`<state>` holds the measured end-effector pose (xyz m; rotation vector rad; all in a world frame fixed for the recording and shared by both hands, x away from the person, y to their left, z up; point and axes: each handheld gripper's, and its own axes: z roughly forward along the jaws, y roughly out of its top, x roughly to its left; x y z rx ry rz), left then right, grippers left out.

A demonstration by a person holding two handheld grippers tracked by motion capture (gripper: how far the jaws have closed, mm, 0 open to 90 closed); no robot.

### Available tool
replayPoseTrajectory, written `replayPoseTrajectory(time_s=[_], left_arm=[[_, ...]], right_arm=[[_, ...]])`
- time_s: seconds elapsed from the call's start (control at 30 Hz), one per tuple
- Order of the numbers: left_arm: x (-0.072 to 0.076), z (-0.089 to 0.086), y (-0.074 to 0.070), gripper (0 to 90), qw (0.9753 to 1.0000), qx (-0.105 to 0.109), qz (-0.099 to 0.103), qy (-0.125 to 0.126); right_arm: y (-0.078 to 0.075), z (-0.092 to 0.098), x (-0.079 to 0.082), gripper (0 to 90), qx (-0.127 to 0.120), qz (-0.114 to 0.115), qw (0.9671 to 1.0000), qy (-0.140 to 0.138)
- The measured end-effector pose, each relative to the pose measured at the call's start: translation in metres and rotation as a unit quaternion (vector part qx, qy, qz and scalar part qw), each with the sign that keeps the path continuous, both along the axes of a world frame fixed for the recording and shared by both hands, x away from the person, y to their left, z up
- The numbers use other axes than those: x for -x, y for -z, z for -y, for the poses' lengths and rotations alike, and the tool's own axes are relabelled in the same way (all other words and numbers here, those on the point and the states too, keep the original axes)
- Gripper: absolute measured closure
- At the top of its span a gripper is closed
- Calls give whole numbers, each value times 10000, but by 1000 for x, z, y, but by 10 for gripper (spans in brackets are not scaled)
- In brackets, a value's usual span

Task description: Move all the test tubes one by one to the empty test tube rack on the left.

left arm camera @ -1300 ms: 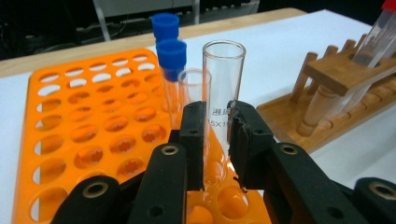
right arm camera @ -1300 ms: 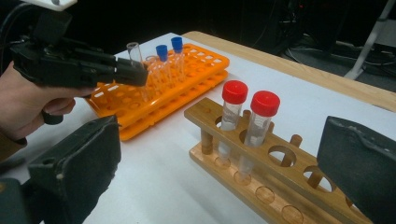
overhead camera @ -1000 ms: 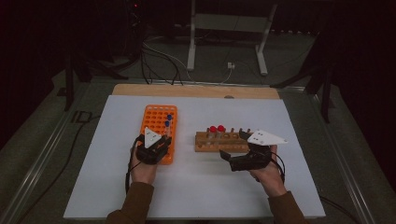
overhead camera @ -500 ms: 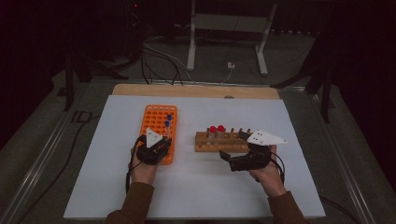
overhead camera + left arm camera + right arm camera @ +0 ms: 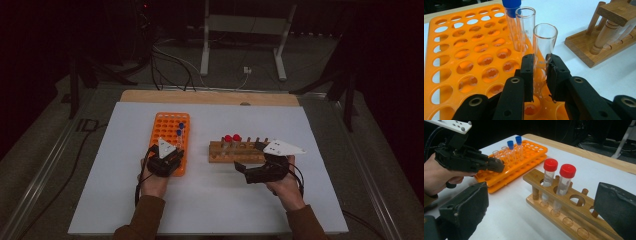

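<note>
My left gripper point(image 5: 540, 63) is shut on a clear uncapped glass tube point(image 5: 544, 42) that stands upright in the near right corner of the orange rack point(image 5: 461, 55). A second uncapped tube point(image 5: 524, 27) and a blue-capped tube point(image 5: 511, 6) stand just behind it. My right gripper point(image 5: 541, 195) is open wide, its pads point(image 5: 466, 205) either side of the near end of the wooden rack point(image 5: 564, 202). Two red-capped tubes point(image 5: 550, 170) stand in that rack. In the high view the left gripper point(image 5: 167, 159) is over the orange rack's near end and the right gripper point(image 5: 246, 169) is just before the wooden rack point(image 5: 225, 152).
The racks sit side by side on a white table top point(image 5: 210, 205) with a wooden strip point(image 5: 210, 97) along its far edge. A metal stand point(image 5: 240, 40) and cables lie on the floor beyond. Both hands come in from the near edge.
</note>
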<state>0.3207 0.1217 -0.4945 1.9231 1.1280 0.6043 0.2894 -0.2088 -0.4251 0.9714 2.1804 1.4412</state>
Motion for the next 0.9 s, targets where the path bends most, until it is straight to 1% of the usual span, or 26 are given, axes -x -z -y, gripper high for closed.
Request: replayPoseTrajectory(time_s=[0.03, 0.1, 0.17, 0.2, 0.33, 0.37, 0.43, 0.5, 0.57, 0.6, 0.63, 0.7, 0.77, 0.83, 0.9], left_arm=[[0, -1, 0, 762, 10000, 40, -6, -4], [0, -3, 1, 740, 9998, 204, -46, 17], [1, -4, 0, 677, 9997, 225, -57, 13], [1, -5, 0, 649, 9997, 244, -30, 22], [6, -9, -6, 609, 9986, 506, -4, 136], [7, -10, -7, 594, 9983, 570, 0, 141], [9, -12, -10, 542, 9980, 618, 24, 102], [11, -15, -14, 505, 9971, 761, 29, 81], [13, -17, -19, 409, 9962, 872, 61, 36], [14, -17, -21, 373, 9953, 963, 87, 70], [15, -17, -24, 361, 9949, 995, 142, 107], [17, -16, -29, 292, 9945, 1009, 229, 157], [19, -16, -34, 240, 9936, 1078, 273, 221], [22, -15, -38, 179, 9930, 1113, 323, 223], [23, -16, -41, 152, 9923, 1172, 337, 228]], right_arm=[[0, 0, 0, 1, 2, 5, 10000, 1], [0, 1, -1, 1, -16, -4, 10000, 7], [0, 2, -1, 1, -28, -7, 10000, 14], [0, 3, -1, 1, -38, -14, 10000, 16], [0, 4, -2, 2, -72, -8, 10000, 36], [0, 4, -2, 1, -85, -21, 10000, 38], [0, 5, -3, 1, -105, -32, 9999, 56], [0, 5, -4, 1, -141, -44, 9999, 81], [1, 6, -5, 2, -181, -54, 9998, 107], [1, 6, -5, 2, -190, -43, 9997, 115], [1, 6, -5, 2, -196, -41, 9997, 131], [1, 7, -6, 2, -213, -45, 9996, 172], [2, 7, -7, 2, -218, -46, 9996, 197], [3, 7, -8, 3, -228, -64, 9995, 230], [3, 7, -10, 20, -219, -73, 9994, 254]])
